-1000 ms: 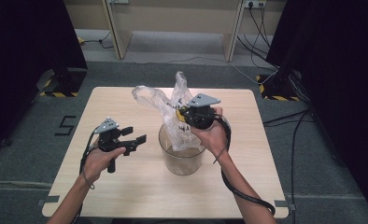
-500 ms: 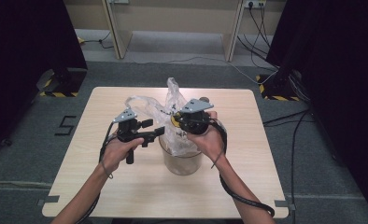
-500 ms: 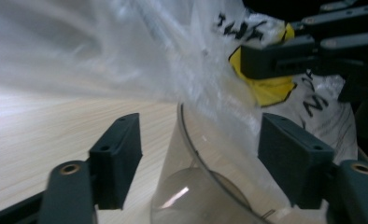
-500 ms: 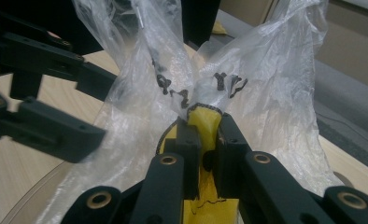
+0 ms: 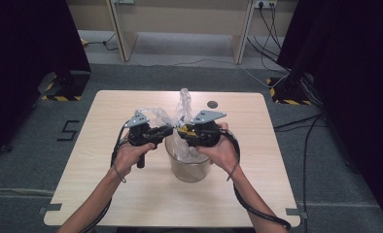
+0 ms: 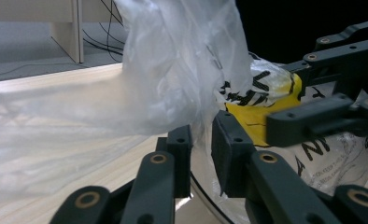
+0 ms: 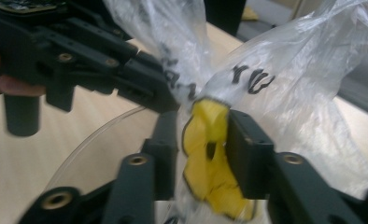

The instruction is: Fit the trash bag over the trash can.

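While the left gripper (image 6: 201, 149) is closing its jaws on a fold of the clear plastic bag (image 6: 173, 70), with only a narrow gap left and the film running between the pads, the right gripper (image 7: 203, 149) is letting its jaws spread; the bag's yellow printed patch (image 7: 208, 158) is sitting between them, and whether the pads are pressing on it cannot be told. The bag is standing in a clear round container (image 5: 188, 167) near the middle of the table (image 5: 107, 194), its upper part rising toward the far edge and spreading toward the left.

Judging from this, the bag is passing from one gripper to the other. It would go best if the left jaws were biting firmly on a gathered thickness of film before the right lets go entirely, and if any pull were kept gentle, so the container is not tipping.

The tabletop is pale wood, with a small dark disc (image 5: 212, 104) lying near the far edge. Grey carpet, cables and dark curtains are surrounding it.
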`<state>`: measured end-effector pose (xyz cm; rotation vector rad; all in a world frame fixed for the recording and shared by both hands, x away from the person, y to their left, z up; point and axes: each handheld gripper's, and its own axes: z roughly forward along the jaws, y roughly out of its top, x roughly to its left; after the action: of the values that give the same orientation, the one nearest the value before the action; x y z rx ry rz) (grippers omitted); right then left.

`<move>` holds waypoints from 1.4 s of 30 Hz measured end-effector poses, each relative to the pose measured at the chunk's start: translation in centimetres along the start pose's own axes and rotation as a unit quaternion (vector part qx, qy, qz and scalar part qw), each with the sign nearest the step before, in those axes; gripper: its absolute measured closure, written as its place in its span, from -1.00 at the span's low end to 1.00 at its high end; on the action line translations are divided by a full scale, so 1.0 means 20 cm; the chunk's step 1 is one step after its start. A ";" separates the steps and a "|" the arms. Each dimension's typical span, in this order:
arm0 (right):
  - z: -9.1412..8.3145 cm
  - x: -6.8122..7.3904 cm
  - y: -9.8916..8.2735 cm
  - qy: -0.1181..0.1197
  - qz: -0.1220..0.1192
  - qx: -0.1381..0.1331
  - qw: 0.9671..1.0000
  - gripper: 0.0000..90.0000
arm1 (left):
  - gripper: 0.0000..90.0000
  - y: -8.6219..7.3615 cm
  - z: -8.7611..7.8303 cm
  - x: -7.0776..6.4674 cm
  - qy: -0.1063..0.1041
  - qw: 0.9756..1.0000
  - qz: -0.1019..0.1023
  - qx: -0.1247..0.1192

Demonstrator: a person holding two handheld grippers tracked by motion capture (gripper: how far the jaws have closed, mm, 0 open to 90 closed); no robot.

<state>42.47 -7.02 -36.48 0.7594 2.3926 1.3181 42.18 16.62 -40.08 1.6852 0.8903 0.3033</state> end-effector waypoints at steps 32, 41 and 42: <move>-0.14 -0.05 -0.14 0.044 -0.002 0.051 0.998 0.71 | 0.70 -0.01 -0.04 -0.03 -0.020 1.000 0.011 -0.010; -0.30 -0.05 -0.16 0.030 0.009 0.006 0.999 0.45 | 0.65 -0.04 -0.09 -0.07 -0.035 0.999 0.027 -0.014; -0.32 -0.06 -0.16 0.027 0.005 0.007 1.000 0.49 | 0.65 -0.04 -0.09 -0.07 -0.036 0.999 0.025 -0.015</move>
<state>39.31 -13.49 -35.79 0.7512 2.4450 1.3437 39.84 17.01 -39.82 1.6829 0.7881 0.2877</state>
